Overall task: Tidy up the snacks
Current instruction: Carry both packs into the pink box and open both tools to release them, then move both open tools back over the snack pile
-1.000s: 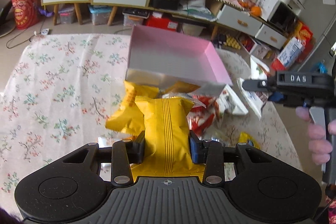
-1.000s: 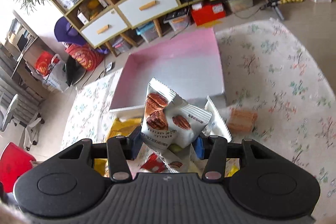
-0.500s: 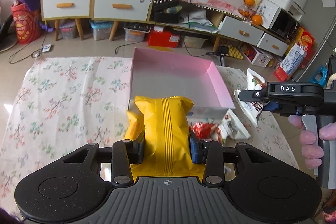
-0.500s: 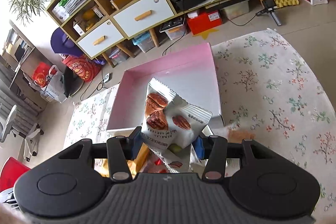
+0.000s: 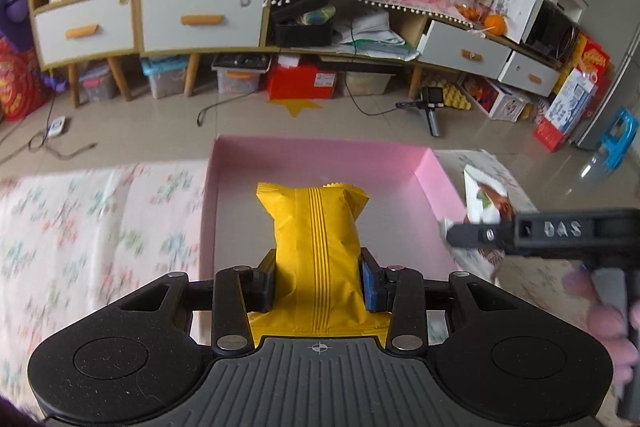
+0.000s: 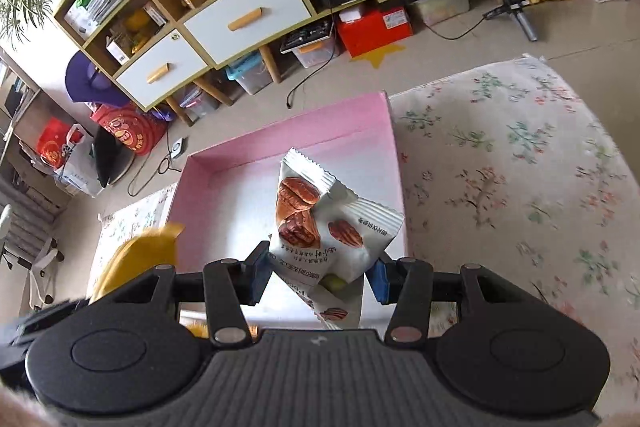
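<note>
My left gripper [image 5: 318,283] is shut on a yellow snack packet [image 5: 316,239], which hangs over the inside of the pink box [image 5: 236,211]. My right gripper [image 6: 318,277] is shut on a white pecan snack packet [image 6: 320,227], held above the same pink box [image 6: 224,199] near its right wall. The right gripper's body with the white packet [image 5: 486,201] shows at the right in the left wrist view. The yellow packet [image 6: 140,259] shows blurred at the left in the right wrist view. The box's floor looks bare.
The box lies on a floral cloth [image 6: 500,167] that reaches to the right and left [image 5: 92,227]. Beyond it is tiled floor with cables, storage bins and a low cabinet with drawers [image 5: 200,21]. A gloved hand [image 5: 600,307] holds the right gripper's handle.
Both grippers carried their packets forward from the snack pile in front of the box to over the box's inside. The pile has dropped out of view. Both grips are unchanged.
</note>
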Available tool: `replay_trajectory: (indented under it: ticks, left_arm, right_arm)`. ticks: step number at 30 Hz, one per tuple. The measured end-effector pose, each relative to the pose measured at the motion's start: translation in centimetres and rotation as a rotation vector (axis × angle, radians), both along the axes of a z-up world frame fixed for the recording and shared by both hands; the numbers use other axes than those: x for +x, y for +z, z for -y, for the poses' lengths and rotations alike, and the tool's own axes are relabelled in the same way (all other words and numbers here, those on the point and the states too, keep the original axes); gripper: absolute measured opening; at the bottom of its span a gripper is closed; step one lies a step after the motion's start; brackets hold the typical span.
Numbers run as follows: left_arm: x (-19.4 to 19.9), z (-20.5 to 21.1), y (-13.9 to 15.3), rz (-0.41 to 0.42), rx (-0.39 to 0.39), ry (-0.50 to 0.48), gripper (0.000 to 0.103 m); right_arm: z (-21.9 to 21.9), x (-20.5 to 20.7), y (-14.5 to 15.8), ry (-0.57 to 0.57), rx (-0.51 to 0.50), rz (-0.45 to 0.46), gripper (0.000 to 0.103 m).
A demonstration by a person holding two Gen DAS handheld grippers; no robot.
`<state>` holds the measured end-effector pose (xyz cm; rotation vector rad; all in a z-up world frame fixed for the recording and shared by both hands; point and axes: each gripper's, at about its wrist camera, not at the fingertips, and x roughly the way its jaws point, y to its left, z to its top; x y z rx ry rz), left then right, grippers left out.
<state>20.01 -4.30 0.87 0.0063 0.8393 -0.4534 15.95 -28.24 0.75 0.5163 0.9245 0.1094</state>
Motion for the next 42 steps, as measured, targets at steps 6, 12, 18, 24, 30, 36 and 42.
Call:
replay_trajectory:
  ticks: [6, 12, 18, 24, 30, 36, 42]
  left_arm:
    - [2.4, 1.0, -4.0, 0.04, 0.109, 0.023, 0.037]
    - [1.0, 0.3, -5.4, 0.054, 0.148, 0.07, 0.037]
    - [0.1, 0.3, -5.3, 0.026, 0.189, 0.106, 0.036]
    - [-0.4, 0.3, -5.2, 0.003, 0.194, 0.142, 0.037]
    - [-1.2, 0.3, -4.3, 0.039, 0.198, 0.121, 0.055]
    - [-3.3, 0.8, -2.3, 0.08, 0.198, 0.068, 0.075]
    - [-5.5, 0.3, -0.2, 0.086, 0.189, 0.065, 0.086]
  right_arm:
    - [-0.8, 1.1, -1.3, 0.023, 0.002, -0.005, 0.046]
    - [-1.7, 1.6, -2.2, 0.05, -0.017, -0.026, 0.046]
    - [-2.4, 1.5, -2.0, 0.079, -0.035, -0.039, 0.046]
    - [-2.8, 1.4, -1.9, 0.101, -0.072, -0.052, 0.046]
    - [-2.6, 1.1, -1.2, 0.087, -0.073, -0.032, 0.056]
    - [-2.8, -0.1, 0.9, 0.082, -0.104, 0.01, 0.08]
    - [-3.0, -2.2, 2.2, 0.093, -0.142, 0.027, 0.088]
